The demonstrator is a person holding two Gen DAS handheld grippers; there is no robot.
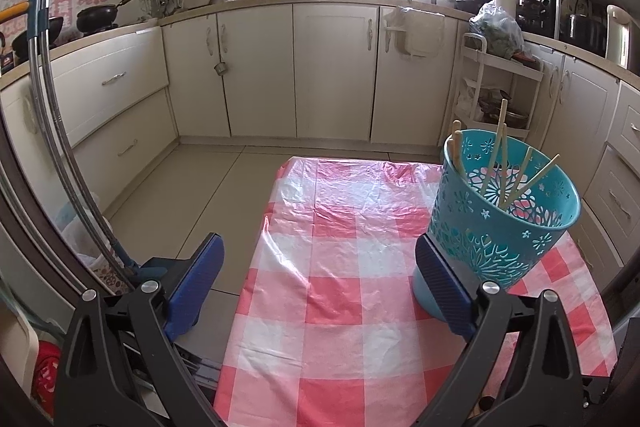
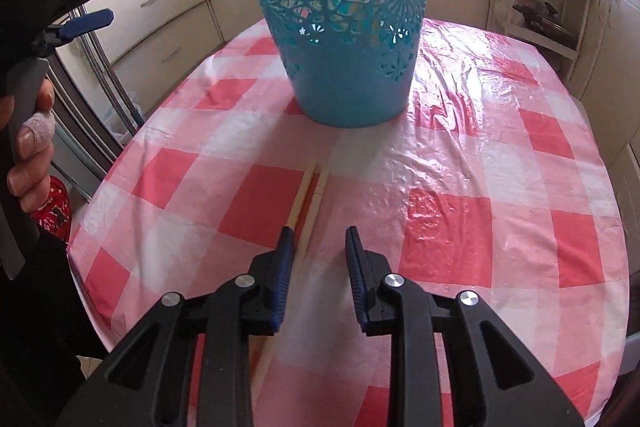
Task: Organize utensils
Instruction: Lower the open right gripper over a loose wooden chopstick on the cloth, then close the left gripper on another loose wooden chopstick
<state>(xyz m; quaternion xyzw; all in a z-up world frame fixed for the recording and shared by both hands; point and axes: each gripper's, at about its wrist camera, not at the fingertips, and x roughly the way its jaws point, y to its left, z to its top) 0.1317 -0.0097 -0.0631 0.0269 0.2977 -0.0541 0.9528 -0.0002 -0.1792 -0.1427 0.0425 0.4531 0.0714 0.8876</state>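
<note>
A small bench (image 2: 460, 163) covered in a pink-and-white checked plastic cloth (image 1: 340, 267) stands in a kitchen with cream cabinets (image 1: 332, 71) along the walls.

A teal plastic basket (image 2: 344, 27) with cut-out flower patterns stands upright on the cloth. In the left wrist view it sits toward the right side of the bench and holds several pale wooden chopsticks (image 1: 502, 155), which lean against its inside wall with their tips poking above the rim.

The left claw (image 1: 320, 279) is wide open, with nothing between its blue pads. Its right pad is just beside the basket's base; whether it touches cannot be told. In the right wrist view, this left claw appears at the upper left, held by a hand (image 2: 28, 147) with a bandaged finger.

The right claw (image 2: 319, 255) points down at the cloth on the near side of the basket. 2 more chopsticks (image 2: 308, 195) lie flat on the cloth side by side, running from just short of the basket toward the camera. They pass between the right claw's pads, close against the left pad. The pads stand partly apart with a clear gap on the right, and do not squeeze the chopsticks.
</note>
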